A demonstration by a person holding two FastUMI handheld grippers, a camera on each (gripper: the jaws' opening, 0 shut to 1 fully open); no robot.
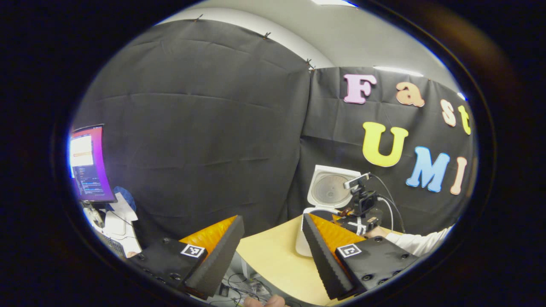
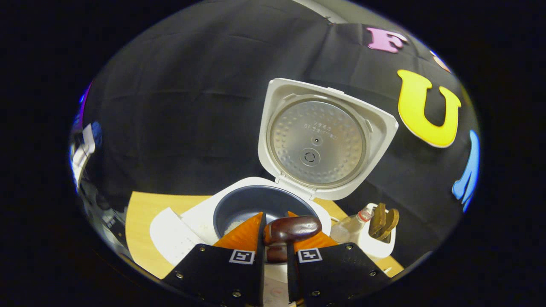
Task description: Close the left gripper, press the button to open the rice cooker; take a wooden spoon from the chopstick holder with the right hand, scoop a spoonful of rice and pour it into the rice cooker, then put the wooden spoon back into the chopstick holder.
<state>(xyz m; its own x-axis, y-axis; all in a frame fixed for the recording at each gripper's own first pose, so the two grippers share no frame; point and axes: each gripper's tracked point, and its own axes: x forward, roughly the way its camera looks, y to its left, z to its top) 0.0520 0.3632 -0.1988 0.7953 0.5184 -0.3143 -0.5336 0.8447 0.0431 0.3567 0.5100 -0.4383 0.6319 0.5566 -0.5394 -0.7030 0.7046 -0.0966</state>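
Observation:
The white rice cooker (image 2: 200, 221) stands on the tan table with its lid (image 2: 318, 140) swung up and open. A little white rice (image 2: 233, 227) lies in its dark inner pot (image 2: 251, 204). My right gripper (image 2: 275, 216) is shut on a dark wooden spoon (image 2: 292, 229), whose bowl hangs over the pot's near rim. A white chopstick holder (image 2: 379, 243) with wooden utensils (image 2: 384, 219) stands right of the cooker. My left gripper (image 1: 272, 217) is open and holds nothing, well back from the rice cooker (image 1: 330, 192). Farther off, the right gripper (image 1: 362, 209) hovers at the cooker.
A small glass bottle (image 2: 349, 228) stands between cooker and holder. The table (image 1: 273, 256) ends close to my left fingers, with cables below. A monitor (image 1: 89, 164) and clutter sit far left. A white sleeve (image 1: 418, 241) reaches in from the right.

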